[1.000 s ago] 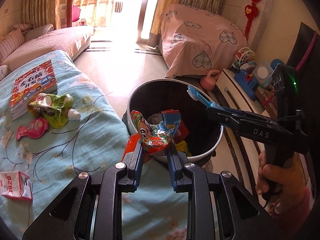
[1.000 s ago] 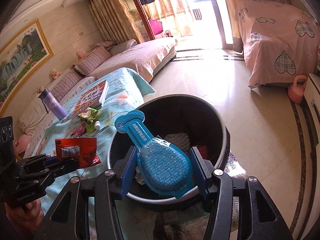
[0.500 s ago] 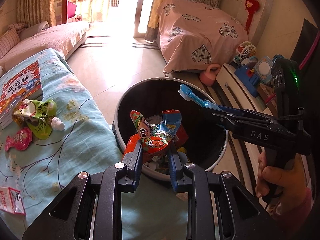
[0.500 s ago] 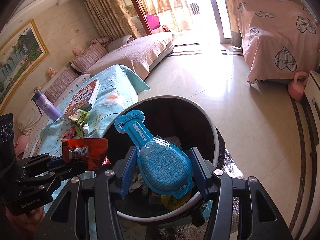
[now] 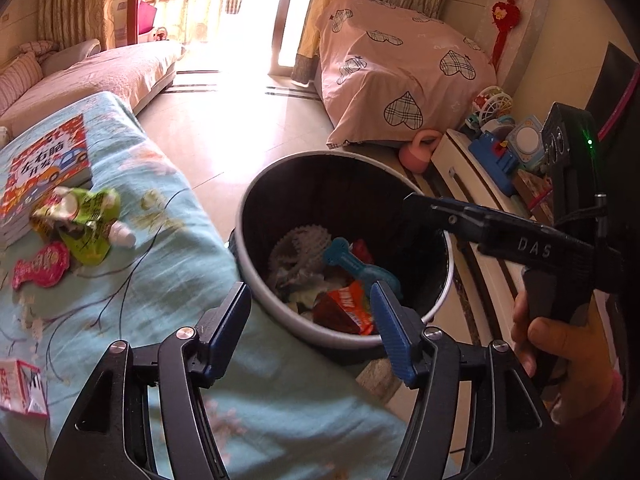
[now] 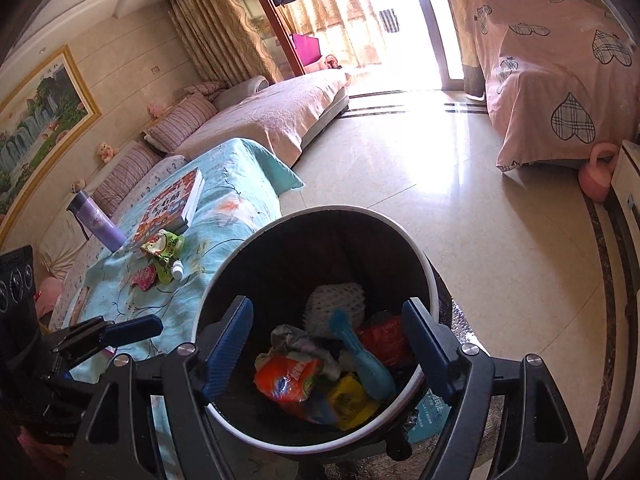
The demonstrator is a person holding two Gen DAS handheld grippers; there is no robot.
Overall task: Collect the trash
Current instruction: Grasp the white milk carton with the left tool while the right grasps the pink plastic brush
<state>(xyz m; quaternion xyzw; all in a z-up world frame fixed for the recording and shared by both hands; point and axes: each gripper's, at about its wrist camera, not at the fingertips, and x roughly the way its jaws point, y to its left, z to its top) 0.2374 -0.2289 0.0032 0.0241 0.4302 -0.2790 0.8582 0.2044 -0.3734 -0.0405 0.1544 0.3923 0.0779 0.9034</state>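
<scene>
Living room, teal-covered surface (image 5: 168, 240) beside the bin (image 5: 248, 216). Your left claw (image 5: 310, 330) and right claw (image 6: 326, 350) are opening, nothing between, over the bin. Drop step looks done; next, reach for the green pouch (image 5: 86, 220) near the surface's far edge.

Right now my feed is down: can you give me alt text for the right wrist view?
The right claw hangs empty, jaws opening, over a round trash bin holding wrappers and a blue plastic pouch. To its left, a green pouch and a pink wrapper lie on a turquoise-covered table.
</scene>
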